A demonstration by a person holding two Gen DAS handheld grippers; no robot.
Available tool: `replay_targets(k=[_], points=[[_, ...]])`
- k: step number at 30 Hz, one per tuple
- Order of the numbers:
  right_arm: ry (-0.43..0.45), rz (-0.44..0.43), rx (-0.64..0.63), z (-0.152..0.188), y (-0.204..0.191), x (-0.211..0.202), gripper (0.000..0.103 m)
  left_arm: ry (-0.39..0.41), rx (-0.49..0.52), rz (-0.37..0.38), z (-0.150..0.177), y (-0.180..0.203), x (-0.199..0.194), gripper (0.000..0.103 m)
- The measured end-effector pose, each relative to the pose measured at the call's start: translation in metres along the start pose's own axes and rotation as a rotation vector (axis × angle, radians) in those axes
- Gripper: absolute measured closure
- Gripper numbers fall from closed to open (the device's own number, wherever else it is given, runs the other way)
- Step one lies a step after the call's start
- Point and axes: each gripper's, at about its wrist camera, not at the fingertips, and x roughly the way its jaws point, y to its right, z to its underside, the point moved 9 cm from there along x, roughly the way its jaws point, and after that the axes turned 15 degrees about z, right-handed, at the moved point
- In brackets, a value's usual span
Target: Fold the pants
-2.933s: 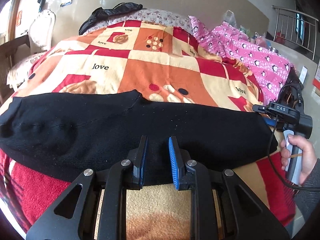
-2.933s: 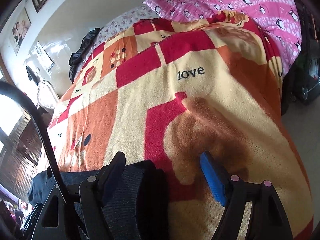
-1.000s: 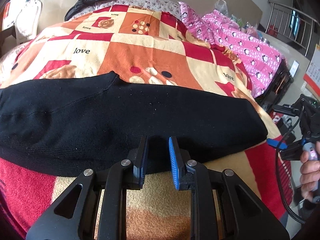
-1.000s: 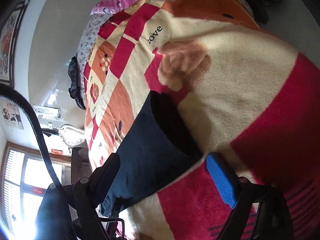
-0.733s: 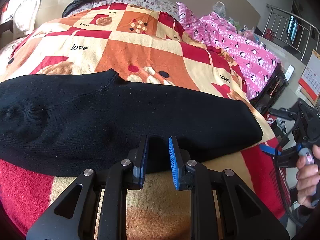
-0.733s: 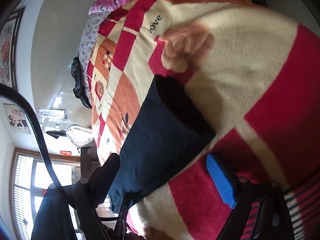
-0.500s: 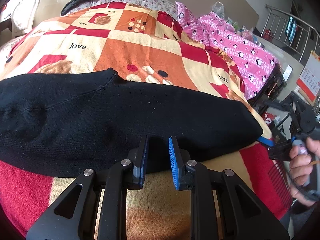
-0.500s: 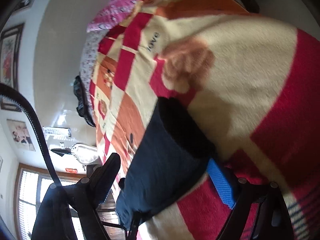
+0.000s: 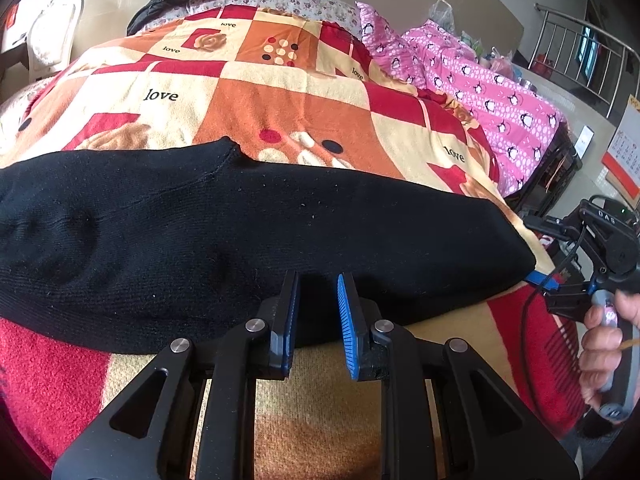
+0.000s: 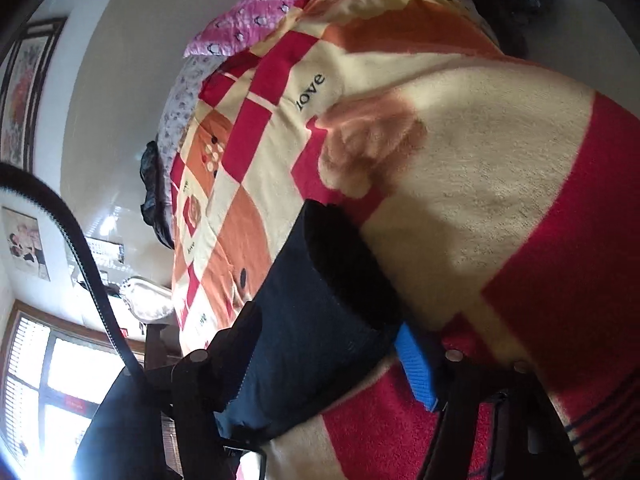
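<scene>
The black knitted pants [image 9: 256, 232] lay lengthwise along the patchwork fleece blanket's [image 9: 280, 92] near edge, soft and limp. The right gripper [image 10: 328, 344], jaws closing around their end, suited that hem; the left gripper [image 9: 316, 312] hovered, jaws narrow, empty.

Right claw [image 10: 328, 344] closing around pants [image 10: 316, 320] (cuff end).
</scene>
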Motion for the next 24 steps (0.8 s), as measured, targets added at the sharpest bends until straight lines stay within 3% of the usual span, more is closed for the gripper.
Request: replay_targets(k=[2, 9, 13, 15, 17, 20, 22, 24], points=[[0.042, 0.016, -0.109, 0.007, -0.008, 0.0, 0.039, -0.002, 0.004, -0.003, 0.0, 0.0, 0.0, 0.085], [0.166, 0.041, -0.254, 0.016, -0.002, -0.004, 0.062, -0.013, 0.068, -0.01, -0.017, 0.016, -0.003, 0.085], [0.272, 0.071, -0.365, 0.025, -0.007, -0.003, 0.063, -0.036, 0.115, 0.092, -0.058, 0.058, 0.01, 0.085], [0.286, 0.076, -0.373, 0.024, -0.009, -0.001, 0.063, -0.125, 0.135, 0.177, -0.072, 0.086, 0.037, 0.08], [0.309, 0.067, -0.374, 0.024, -0.007, -0.003, 0.063, -0.298, 0.112, 0.238, -0.073, 0.107, 0.077, 0.045], [0.38, 0.066, -0.394, 0.026, -0.009, -0.006, 0.063, -0.472, 0.054, 0.302, -0.064, 0.129, 0.119, 0.041], [0.399, 0.035, -0.384, 0.026, -0.009, -0.009, 0.063, -0.525, 0.003, 0.344, -0.063, 0.144, 0.138, 0.041], [0.399, -0.024, -0.321, 0.018, -0.003, -0.012, 0.078, -0.562, -0.007, 0.327, -0.063, 0.154, 0.152, 0.041]])
